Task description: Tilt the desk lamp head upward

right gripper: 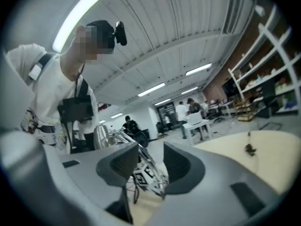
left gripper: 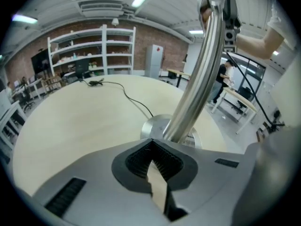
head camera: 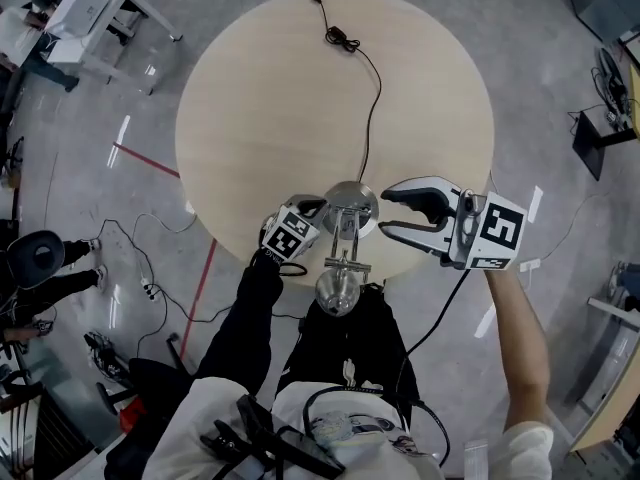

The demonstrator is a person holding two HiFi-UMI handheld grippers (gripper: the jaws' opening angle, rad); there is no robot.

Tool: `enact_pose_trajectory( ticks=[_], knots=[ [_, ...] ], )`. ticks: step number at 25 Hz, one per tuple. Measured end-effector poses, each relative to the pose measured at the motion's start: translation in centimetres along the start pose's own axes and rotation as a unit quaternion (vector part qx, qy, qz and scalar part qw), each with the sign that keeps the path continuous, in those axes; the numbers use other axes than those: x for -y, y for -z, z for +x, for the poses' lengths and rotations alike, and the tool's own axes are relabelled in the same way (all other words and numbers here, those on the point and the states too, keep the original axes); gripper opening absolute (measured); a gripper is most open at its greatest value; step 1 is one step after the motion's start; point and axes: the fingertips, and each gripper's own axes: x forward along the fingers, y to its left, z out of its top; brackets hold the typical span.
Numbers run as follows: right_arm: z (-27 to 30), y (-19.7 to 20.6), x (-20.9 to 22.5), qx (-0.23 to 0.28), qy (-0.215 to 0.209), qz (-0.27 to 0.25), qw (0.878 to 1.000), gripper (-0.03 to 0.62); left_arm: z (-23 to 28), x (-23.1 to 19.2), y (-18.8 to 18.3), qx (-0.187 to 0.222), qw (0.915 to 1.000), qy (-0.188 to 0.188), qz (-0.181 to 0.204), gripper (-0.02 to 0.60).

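A chrome desk lamp stands at the near edge of the round table (head camera: pixel 300 88). Its round base (head camera: pixel 352 203) is on the table, and its head (head camera: pixel 337 290) hangs out over the edge toward me. My left gripper (head camera: pixel 315 208) is shut, with its tips (left gripper: pixel 151 142) against the foot of the lamp's stem (left gripper: pixel 197 79), just above the base (left gripper: pixel 157 125). To the right of the base, my right gripper (head camera: pixel 385 212) is open and holds nothing. Through its gap (right gripper: pixel 148 161) I see the lamp head (right gripper: pixel 101 134) and the left gripper's marker cube (right gripper: pixel 146 178).
The lamp's black cable (head camera: pixel 372 108) runs across the table to a plug (head camera: pixel 342 38) at the far side. Loose cables (head camera: pixel 150 268) lie on the floor at the left. Desks (head camera: pixel 80 18) stand further off, and shelves (left gripper: pixel 94 51) line a brick wall.
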Motion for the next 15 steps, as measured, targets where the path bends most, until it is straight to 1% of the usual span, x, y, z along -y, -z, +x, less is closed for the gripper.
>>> enact_pose_trajectory(
  ticks=[1,3,5,6,7,9,11,13,15],
  knots=[
    [-0.8,-0.4,0.7,-0.004,0.047,-0.015,0.999,0.166,-1.3,-0.5,-0.6,0.022,0.9995,-0.012,-0.017,0.002],
    [-2.1,-1.3,1.2,-0.004,0.132,-0.03,0.991,0.159,-5.0,-1.4,-2.0,0.07,0.9951,-0.042,-0.056,0.002],
    [-3.2,-2.7,0.9,0.016,0.2,-0.03,0.979,0.084,-9.5,-1.8,-3.7,0.116,0.9863,-0.076,-0.089,0.002],
    [-3.7,-3.4,0.5,0.03,0.23,-0.026,0.972,0.021,-11.7,-1.9,-4.8,0.139,0.9812,-0.091,-0.099,0.002],
    [-4.1,-4.1,0.2,0.039,0.257,-0.022,0.965,0.005,-13.8,-2.1,-6.3,0.161,0.9761,-0.104,-0.102,0.002],
    [-5.0,-5.1,-0.4,0.041,0.311,-0.026,0.949,0.005,-17.6,-2.4,-9.9,0.207,0.9653,-0.126,-0.096,0.002],
    [-6.0,-5.8,-1.3,0.037,0.365,-0.034,0.93,0.005,-21.3,-1.9,-13.2,0.252,0.9529,-0.144,-0.09,0.002],
    [-7.1,-6.7,-2.3,0.041,0.416,-0.043,0.907,0.005,-24.8,-0.7,-16.1,0.293,0.9386,-0.162,-0.083,0.002],
    [-7.9,-7.6,-3.3,0.05,0.455,-0.049,0.888,0.005,-27.6,0.6,-18.4,0.328,0.9244,-0.179,-0.076,0.002]
  ],
)
